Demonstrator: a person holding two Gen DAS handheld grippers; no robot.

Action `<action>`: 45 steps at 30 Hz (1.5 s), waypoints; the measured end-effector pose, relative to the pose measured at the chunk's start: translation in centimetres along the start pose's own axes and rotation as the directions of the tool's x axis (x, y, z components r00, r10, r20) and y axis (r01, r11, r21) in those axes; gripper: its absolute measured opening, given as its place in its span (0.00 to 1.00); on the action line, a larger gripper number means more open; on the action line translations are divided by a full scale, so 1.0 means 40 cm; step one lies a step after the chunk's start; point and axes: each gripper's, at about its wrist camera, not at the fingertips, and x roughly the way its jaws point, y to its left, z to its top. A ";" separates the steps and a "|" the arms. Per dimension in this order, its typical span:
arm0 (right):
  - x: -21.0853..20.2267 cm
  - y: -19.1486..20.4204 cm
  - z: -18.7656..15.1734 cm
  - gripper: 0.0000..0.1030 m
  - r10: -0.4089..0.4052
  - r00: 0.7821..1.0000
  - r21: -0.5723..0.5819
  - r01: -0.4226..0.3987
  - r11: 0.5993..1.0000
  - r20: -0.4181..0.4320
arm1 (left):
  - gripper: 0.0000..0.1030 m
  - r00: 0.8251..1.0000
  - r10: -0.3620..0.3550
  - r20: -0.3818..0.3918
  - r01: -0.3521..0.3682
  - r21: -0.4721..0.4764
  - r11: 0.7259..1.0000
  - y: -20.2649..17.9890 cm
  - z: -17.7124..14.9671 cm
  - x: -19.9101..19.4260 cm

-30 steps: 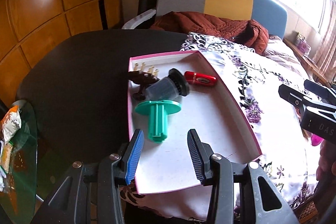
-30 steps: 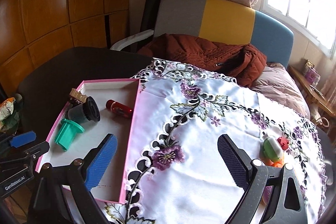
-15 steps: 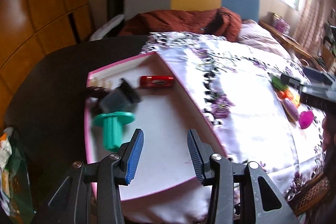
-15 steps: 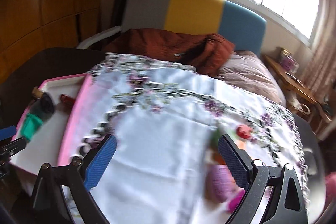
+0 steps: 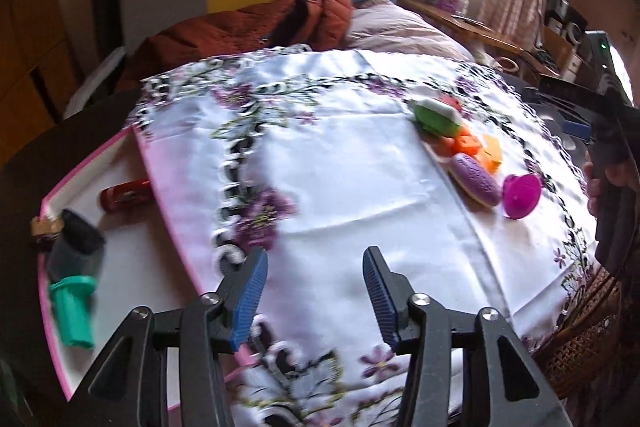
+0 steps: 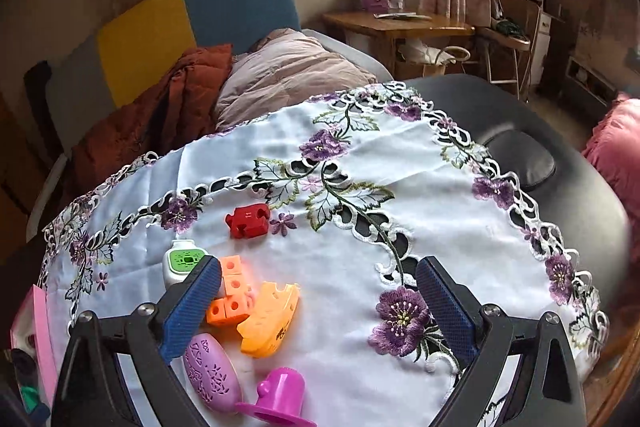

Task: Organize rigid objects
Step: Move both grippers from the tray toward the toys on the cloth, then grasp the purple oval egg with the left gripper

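The embroidered tablecloth (image 6: 352, 267) covers most of the dark tabletop (image 6: 560, 163). The pink-rimmed box (image 5: 132, 267), partly cut off and blurred, holds one red case (image 5: 126, 195), one teal piece (image 5: 72, 311), one dark cylinder (image 5: 78, 247). Six toys (image 6: 248, 307) cluster beside the right gripper (image 6: 320, 307), released. The left gripper (image 5: 314, 295), empty, jaws opening.

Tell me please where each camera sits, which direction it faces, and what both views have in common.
Left wrist: sits behind the empty, opening left gripper, looking down at the tablecloth and pink tray; the right gripper and hand show at right.
Right wrist: sits behind the open right gripper, above the toys; only its fingers show.
Shared: purple oval, magenta cup.
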 end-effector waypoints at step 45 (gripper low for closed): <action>0.059 -0.050 -0.005 0.94 0.108 0.988 0.148 -0.090 0.985 -0.115 | 0.32 0.965 -0.223 -0.141 0.238 0.103 0.966 -0.162 0.053 0.204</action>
